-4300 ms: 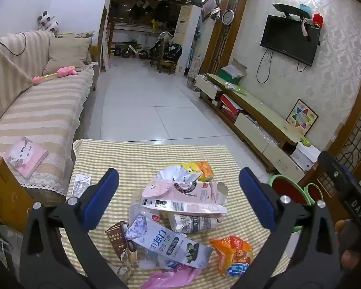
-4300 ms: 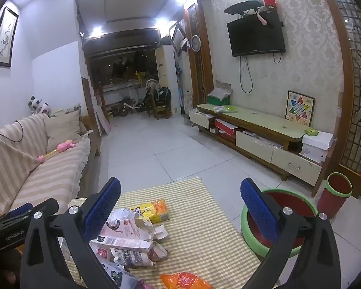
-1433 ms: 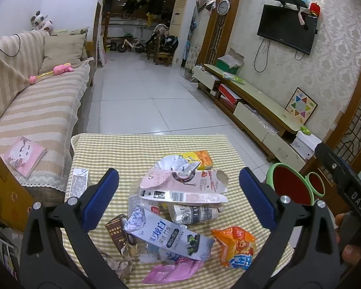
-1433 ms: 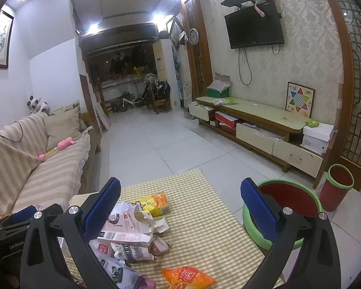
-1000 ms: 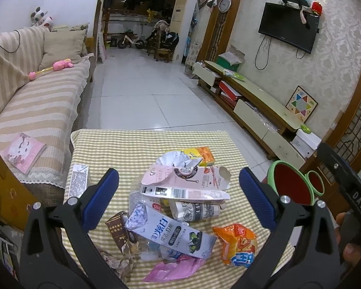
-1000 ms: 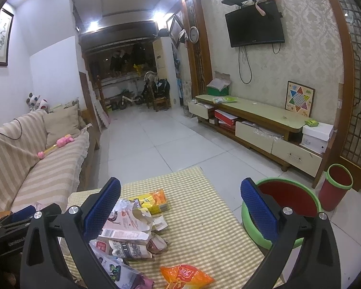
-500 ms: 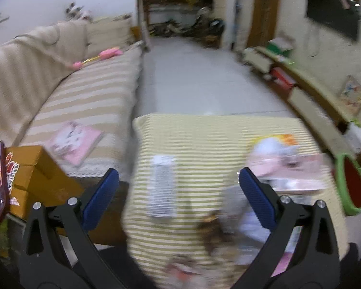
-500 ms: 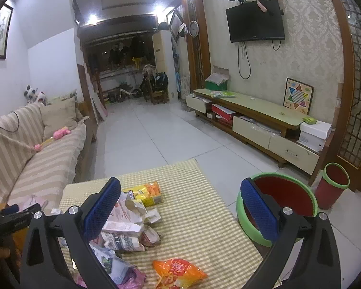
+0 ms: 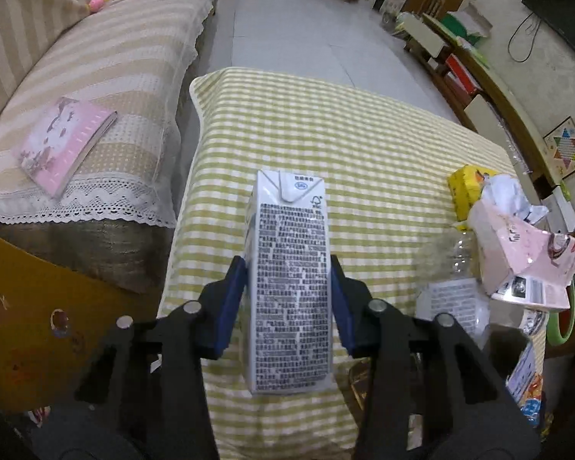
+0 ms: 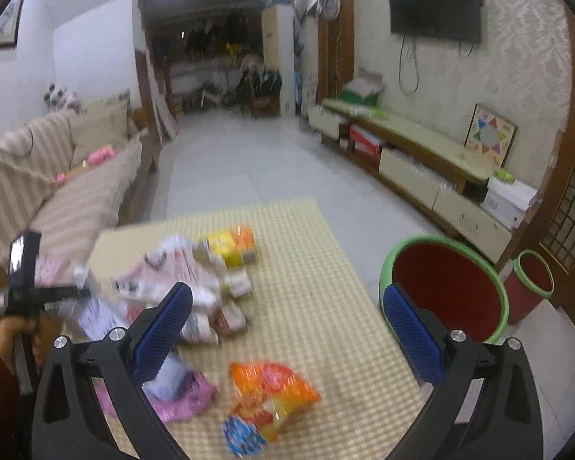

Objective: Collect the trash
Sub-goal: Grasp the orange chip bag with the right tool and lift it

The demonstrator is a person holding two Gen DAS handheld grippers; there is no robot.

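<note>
My left gripper (image 9: 287,299) is shut on a white milk carton (image 9: 289,268) with black print, at the left side of the checked tablecloth (image 9: 326,134). A pile of trash lies to its right: a torn pink box (image 9: 517,253), a yellow packet (image 9: 467,188) and a clear bottle (image 9: 452,253). My right gripper (image 10: 287,329) is open and empty above the table, over an orange snack bag (image 10: 268,395) and a pink wrapper (image 10: 180,398). A red bin with a green rim (image 10: 444,287) stands on the floor right of the table.
A striped sofa (image 9: 76,57) with a pink book (image 9: 65,142) runs along the table's left. A cardboard box (image 9: 38,326) sits at lower left. A smaller red bin (image 10: 529,287) and a low TV cabinet (image 10: 421,165) stand at the right wall.
My left gripper swung left to the lone carton and closed on it. My right gripper moved forward and lower over the table, still open.
</note>
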